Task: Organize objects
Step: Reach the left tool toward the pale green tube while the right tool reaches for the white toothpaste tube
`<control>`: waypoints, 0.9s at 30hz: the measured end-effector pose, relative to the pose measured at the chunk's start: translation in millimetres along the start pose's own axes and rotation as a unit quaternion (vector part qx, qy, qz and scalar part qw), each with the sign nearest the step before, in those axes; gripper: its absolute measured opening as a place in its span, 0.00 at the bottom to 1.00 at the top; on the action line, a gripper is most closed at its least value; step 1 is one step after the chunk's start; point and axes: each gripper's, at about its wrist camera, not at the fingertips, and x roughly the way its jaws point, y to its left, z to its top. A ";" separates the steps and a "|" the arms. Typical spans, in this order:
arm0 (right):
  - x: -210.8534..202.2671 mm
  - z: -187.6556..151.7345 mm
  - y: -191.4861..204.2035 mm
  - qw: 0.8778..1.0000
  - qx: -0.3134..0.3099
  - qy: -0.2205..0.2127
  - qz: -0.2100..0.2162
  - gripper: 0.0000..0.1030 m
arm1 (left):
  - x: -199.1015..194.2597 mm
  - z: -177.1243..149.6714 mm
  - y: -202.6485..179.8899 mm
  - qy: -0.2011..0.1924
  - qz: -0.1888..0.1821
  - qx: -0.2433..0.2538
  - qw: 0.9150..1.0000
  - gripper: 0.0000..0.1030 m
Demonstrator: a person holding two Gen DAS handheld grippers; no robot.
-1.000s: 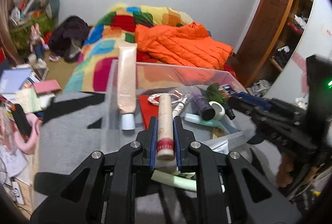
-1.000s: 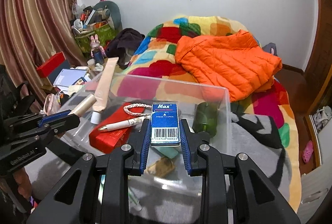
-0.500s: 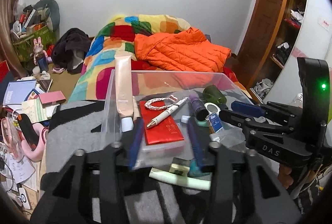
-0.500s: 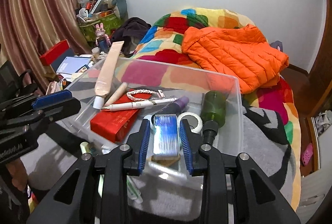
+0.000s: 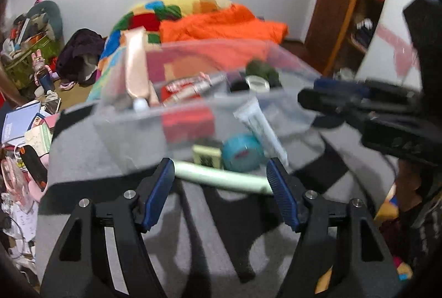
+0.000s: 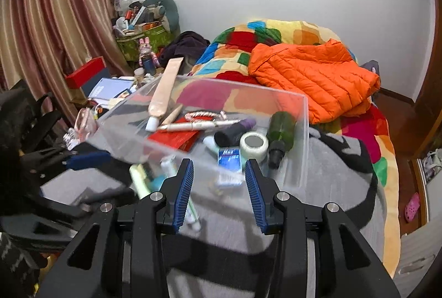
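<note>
Just beyond the gaping right hand-held gripper [image 6: 218, 184], blue box [image 6: 229, 159] lies binned.

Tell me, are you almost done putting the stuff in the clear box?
Partly. The clear box already holds a green bottle, tape roll, blue Max packet, pen and peach tube. The left gripper and right gripper are open and hold nothing. Left outside: a pale green tube, teal tin and white tube.
</note>
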 end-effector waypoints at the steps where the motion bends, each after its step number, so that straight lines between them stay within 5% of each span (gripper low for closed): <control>1: -0.3 -2.5 0.5 1.000 -0.002 0.003 0.000 0.35 | 5.0 -1.3 -4.3 0.009 0.003 0.005 1.000 0.67; 7: -1.9 -14.7 -3.3 1.000 0.001 0.015 0.001 0.35 | 24.4 -1.1 -24.8 0.026 0.025 0.016 0.999 0.78; 13: 9.4 -25.1 -5.8 0.999 0.005 0.042 0.023 0.35 | 21.4 -17.1 -12.6 0.033 0.032 -0.006 0.999 0.69; 20: 27.6 -31.8 3.8 0.997 0.000 0.065 0.046 0.35 | -7.1 -47.2 25.3 0.027 0.039 -0.064 0.997 0.70; 27: 46.6 -32.4 18.5 0.995 -0.021 0.086 0.038 0.34 | -7.4 -38.1 36.0 0.020 0.012 -0.105 0.994 0.75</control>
